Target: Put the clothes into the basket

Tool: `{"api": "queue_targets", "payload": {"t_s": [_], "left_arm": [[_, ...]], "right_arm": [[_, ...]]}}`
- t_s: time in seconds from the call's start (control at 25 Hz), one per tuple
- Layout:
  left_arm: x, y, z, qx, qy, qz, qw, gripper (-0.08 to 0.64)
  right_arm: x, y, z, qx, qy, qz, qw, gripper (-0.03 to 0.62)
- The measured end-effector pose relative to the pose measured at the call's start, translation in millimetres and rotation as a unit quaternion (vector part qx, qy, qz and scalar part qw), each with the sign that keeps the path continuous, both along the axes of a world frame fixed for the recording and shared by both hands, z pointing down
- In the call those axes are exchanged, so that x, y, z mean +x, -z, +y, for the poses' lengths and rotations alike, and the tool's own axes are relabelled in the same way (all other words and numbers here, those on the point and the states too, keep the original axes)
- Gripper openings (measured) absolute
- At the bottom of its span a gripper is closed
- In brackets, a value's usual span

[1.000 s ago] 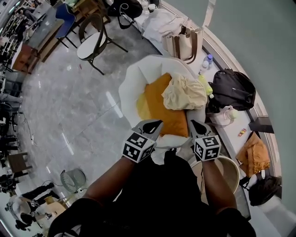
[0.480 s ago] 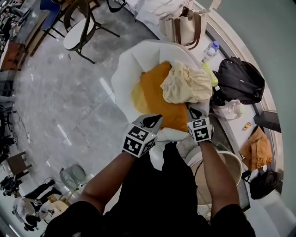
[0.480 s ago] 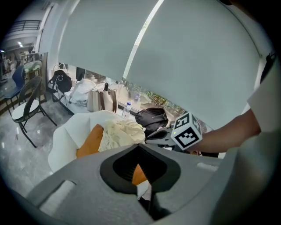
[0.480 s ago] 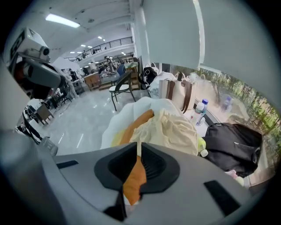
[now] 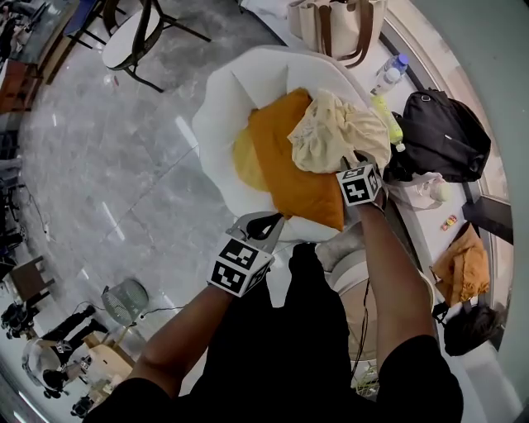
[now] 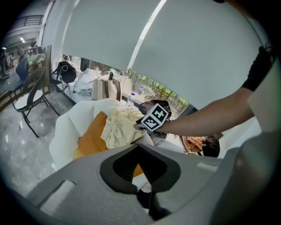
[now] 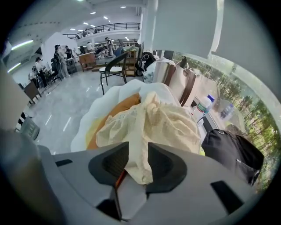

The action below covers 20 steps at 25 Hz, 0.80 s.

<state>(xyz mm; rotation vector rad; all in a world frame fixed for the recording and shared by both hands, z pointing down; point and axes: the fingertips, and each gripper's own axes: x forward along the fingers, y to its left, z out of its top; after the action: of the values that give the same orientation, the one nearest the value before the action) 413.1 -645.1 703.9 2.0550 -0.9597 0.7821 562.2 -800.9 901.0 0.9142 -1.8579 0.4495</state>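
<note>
A cream garment (image 5: 335, 132) lies crumpled on an orange cushion (image 5: 285, 165) in a white armchair (image 5: 219, 124). My right gripper (image 5: 357, 165) is at the garment's near edge. Its jaws are opening, and a fold of the cream garment (image 7: 162, 123) hangs in the gap of the right gripper (image 7: 138, 151) without being pinched. My left gripper (image 5: 260, 223) hovers at the cushion's front corner, shut and holding nothing. From the left gripper (image 6: 139, 149) I see the garment (image 6: 118, 127) ahead. The pale round basket (image 5: 351, 268) sits low on the right, mostly hidden under my right arm.
Along the window ledge to the right are a black backpack (image 5: 438, 132), a beige tote bag (image 5: 335, 25), a water bottle (image 5: 388, 73) and an orange bag (image 5: 463, 260). A black-framed chair (image 5: 136, 37) stands far left on the grey floor, with a small fan (image 5: 124, 299) nearer.
My right gripper travelled from the cushion's front edge up to the cream garment and its jaws spread apart. My left gripper shifted only slightly, staying by the cushion's front corner.
</note>
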Motion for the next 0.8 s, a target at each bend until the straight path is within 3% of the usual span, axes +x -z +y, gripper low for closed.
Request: {"api": "queue_targets", "payload": {"t_s": [0.36,0.6,0.8], "left_arm": [[-11,4,15,-0.003,0.018,-0.001,0.9998,0.0],[-20,11,16,0.004,0.034,-0.002,0.9994,0.0],[-22,26,16,0.014,0.035,0.004,0.9993,0.0]], "right_arm": [[-4,-21,-23,0.012,0.038,0.059,0.997,0.143],[1,-19,-23,0.001,0.013,0.06,0.998,0.036],[3,2,-21,0.012,0.005,0.055,0.998,0.023]]}}
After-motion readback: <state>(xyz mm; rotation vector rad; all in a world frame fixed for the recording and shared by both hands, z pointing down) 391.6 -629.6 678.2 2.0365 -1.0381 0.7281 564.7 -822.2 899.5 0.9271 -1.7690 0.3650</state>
